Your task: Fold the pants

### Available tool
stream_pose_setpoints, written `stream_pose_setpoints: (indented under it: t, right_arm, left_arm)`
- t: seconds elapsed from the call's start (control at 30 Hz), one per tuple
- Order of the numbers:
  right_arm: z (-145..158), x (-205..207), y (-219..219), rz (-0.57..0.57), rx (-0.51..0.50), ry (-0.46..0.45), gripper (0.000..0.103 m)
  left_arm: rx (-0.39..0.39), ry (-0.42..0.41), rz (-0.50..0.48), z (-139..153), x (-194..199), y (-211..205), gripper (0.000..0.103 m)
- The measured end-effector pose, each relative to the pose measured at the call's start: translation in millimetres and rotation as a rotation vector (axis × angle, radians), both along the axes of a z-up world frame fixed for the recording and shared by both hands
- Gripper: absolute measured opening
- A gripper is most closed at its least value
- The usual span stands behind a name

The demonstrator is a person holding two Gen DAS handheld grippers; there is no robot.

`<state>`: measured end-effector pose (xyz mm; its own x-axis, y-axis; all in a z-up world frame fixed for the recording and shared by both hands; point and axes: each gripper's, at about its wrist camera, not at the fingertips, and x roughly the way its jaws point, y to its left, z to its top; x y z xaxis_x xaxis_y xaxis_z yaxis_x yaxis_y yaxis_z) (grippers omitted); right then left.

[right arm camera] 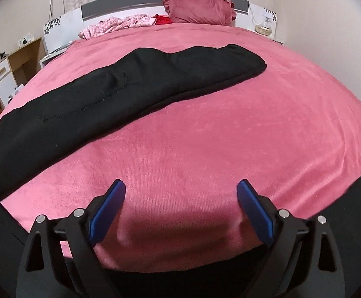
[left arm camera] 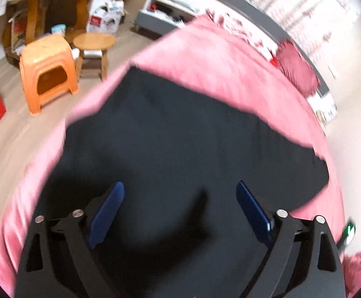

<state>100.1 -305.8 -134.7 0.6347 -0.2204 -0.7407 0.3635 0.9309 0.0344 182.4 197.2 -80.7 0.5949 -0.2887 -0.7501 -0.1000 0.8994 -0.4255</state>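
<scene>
Half the pants (right arm camera: 120, 92) cut off at frame edge, L view blurred.

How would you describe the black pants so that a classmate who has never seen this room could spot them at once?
Start at the big bed with the pink cover. Across its left half, running from the near left edge toward the dark red pillow at the headboard, lies a long flat strip of cloth: the black pants. They are the only black item on the bed; the crumpled clothes nearby are pink and red.

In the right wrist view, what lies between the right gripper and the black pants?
Nothing: between the open right gripper and the black pants there is only bare pink bedspread. The right wrist view shows this.
</scene>
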Motion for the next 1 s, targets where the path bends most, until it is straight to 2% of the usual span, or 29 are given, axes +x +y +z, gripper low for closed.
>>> stream_pose_setpoints:
  t: [0.17, 0.33, 0.43, 0.67, 0.7, 0.73, 0.77, 0.87, 0.9, 1.0]
  right_arm:
    - [1, 9, 7, 0.001, 0.013, 0.001, 0.094]
    - [2, 7, 9, 0.002, 0.016, -0.004, 0.095]
    - [3, 8, 9, 0.002, 0.019, -0.005, 0.096]
    - [2, 9, 9, 0.002, 0.023, -0.007, 0.097]
    - [2, 9, 9, 0.002, 0.023, -0.007, 0.097]
    - [2, 10, 9, 0.002, 0.023, -0.008, 0.097]
    - [2, 9, 9, 0.002, 0.022, -0.007, 0.097]
    - [2, 9, 9, 0.002, 0.024, -0.007, 0.097]
    - [2, 10, 9, 0.002, 0.025, -0.007, 0.097]
    - [1, 10, 9, 0.002, 0.025, -0.008, 0.097]
  left_arm:
    - [0.015, 0.018, 0.088, -1, 63, 21, 0.091]
    - [0.072, 0.021, 0.174, -9, 111, 41, 0.091]
    - [0.091, 0.04, 0.179, -16, 127, 42, 0.091]
    - [0.124, 0.063, 0.1, -39, 158, 36, 0.089]
    - [0.133, 0.067, 0.091, -41, 160, 35, 0.075]
    - [0.16, 0.075, 0.088, -44, 161, 32, 0.067]
    - [0.194, 0.066, 0.095, -44, 159, 29, 0.064]
    - [0.237, 0.033, 0.07, -41, 154, 22, 0.034]
    - [0.226, 0.015, 0.041, -36, 151, 21, 0.018]
    - [0.258, -0.045, 0.007, -21, 138, 15, 0.015]
